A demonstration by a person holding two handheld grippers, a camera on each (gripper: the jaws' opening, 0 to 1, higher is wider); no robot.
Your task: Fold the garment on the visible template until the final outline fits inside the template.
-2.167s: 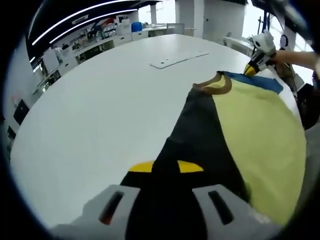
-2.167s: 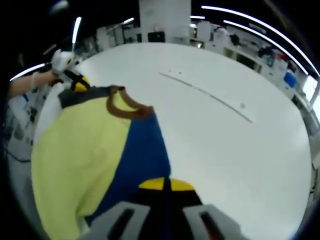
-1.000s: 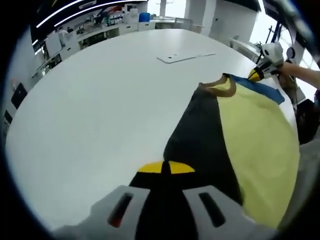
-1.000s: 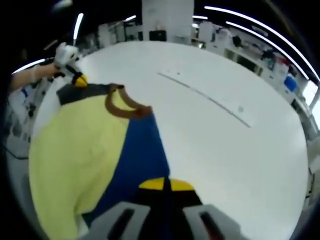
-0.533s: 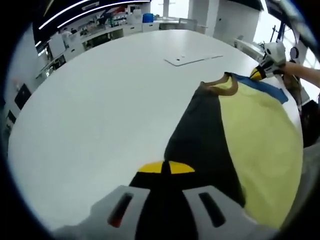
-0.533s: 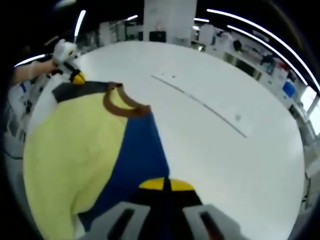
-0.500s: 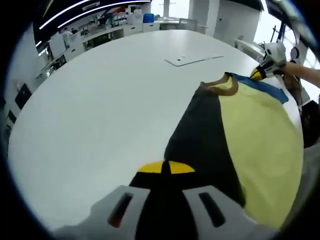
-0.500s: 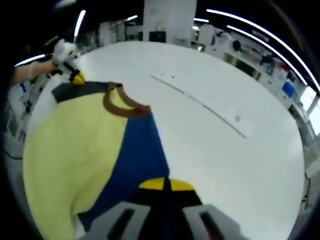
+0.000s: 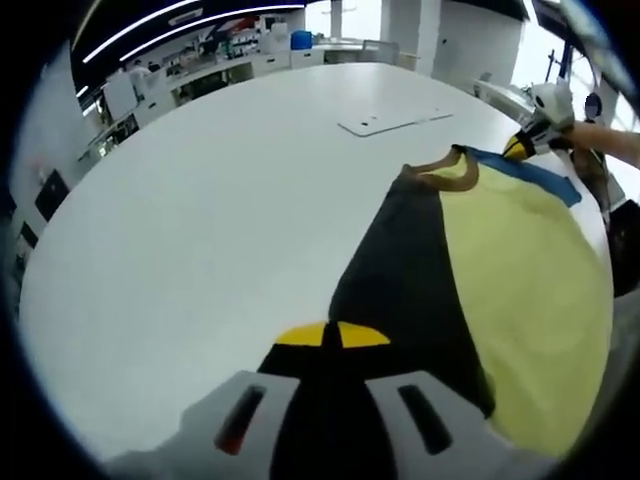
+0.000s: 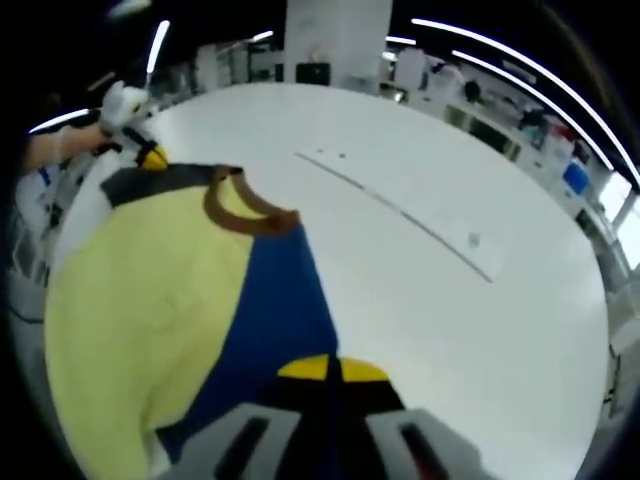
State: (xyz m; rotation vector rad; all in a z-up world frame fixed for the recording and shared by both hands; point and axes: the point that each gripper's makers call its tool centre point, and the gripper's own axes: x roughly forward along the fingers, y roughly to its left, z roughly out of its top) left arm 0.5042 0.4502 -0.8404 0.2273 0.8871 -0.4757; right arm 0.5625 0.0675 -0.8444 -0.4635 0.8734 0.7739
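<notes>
Both tongs clamped on the shirt, no fold made yet.
White table (image 9: 200,200) runs ahead of both. The yellow t-shirt (image 9: 520,270), black and blue sleeves, brown collar (image 10: 240,210), is stretched between the pair: left gripper (image 9: 331,335) is closed on the black sleeve, right gripper (image 10: 330,369) closed on the blue one. Flat white template (image 9: 390,122) lies well beyond the tips, apart from the shirt. Judging by this, carrying over and all folding remain.

Garment (image 9: 470,260) in left gripper (image 9: 332,336)
</notes>
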